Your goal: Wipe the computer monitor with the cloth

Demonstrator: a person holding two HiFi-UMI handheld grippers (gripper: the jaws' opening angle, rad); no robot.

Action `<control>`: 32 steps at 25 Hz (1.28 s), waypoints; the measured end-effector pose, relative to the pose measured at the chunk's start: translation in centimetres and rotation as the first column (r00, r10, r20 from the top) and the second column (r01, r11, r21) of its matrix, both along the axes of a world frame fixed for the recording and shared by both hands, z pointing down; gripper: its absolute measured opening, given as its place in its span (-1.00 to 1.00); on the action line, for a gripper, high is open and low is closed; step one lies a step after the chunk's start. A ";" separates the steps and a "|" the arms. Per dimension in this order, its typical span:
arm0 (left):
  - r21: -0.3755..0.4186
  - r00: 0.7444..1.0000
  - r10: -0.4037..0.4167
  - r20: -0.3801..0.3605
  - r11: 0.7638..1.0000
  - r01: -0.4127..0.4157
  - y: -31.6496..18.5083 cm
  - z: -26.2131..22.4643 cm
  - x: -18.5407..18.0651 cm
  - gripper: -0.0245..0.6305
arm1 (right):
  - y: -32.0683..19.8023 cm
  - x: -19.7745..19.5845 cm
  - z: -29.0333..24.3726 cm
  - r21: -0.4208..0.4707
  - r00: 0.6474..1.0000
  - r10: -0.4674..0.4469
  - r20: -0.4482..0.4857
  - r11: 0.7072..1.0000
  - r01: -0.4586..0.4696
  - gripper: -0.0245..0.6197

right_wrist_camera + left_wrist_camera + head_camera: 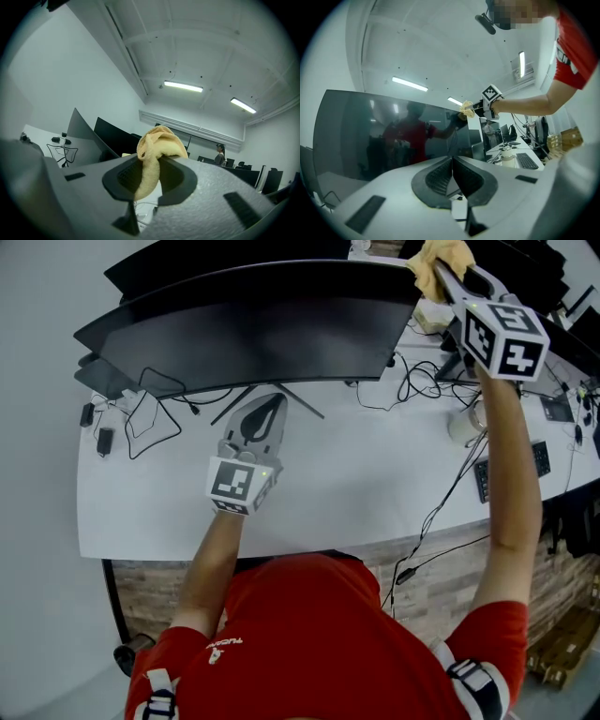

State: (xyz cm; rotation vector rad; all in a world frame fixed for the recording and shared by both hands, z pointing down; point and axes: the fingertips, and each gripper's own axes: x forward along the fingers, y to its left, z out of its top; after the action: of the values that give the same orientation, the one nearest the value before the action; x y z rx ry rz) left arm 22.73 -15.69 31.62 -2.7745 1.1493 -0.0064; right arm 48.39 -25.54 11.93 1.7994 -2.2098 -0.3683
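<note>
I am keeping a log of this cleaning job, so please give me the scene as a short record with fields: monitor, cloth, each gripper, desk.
monitor: dark curved screen, standing on the white desk
cloth: yellow, at the monitor's upper right corner as the head view shows it
right gripper: raised, fingers shut on the cloth
left gripper: low over the desk in front of the monitor, fingers together, holding nothing
desk: black cables lie at its left end
</note>
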 end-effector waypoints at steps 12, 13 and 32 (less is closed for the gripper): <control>-0.022 0.999 0.030 0.017 0.999 -0.030 -0.1 0.9 2.3 -0.90 | 1.1 3.5 1.3 0.005 0.999 0.034 0.041 0.999 -0.034 -0.70; -0.022 0.999 0.031 0.018 0.999 -0.031 -0.1 0.9 2.4 -0.90 | 1.1 3.1 1.4 0.008 0.999 0.023 0.041 1.000 -0.023 -0.70; -0.031 1.000 0.016 0.016 0.999 -0.016 0.7 2.0 1.5 -0.90 | 0.6 0.3 9.9 -0.087 0.996 -0.003 0.085 0.996 0.011 -0.70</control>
State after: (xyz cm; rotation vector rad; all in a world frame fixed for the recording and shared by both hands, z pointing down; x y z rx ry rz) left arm 24.20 -15.00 33.59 -2.8046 1.1324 -0.0454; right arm 48.74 -24.99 21.84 1.7930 -2.2526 -0.1964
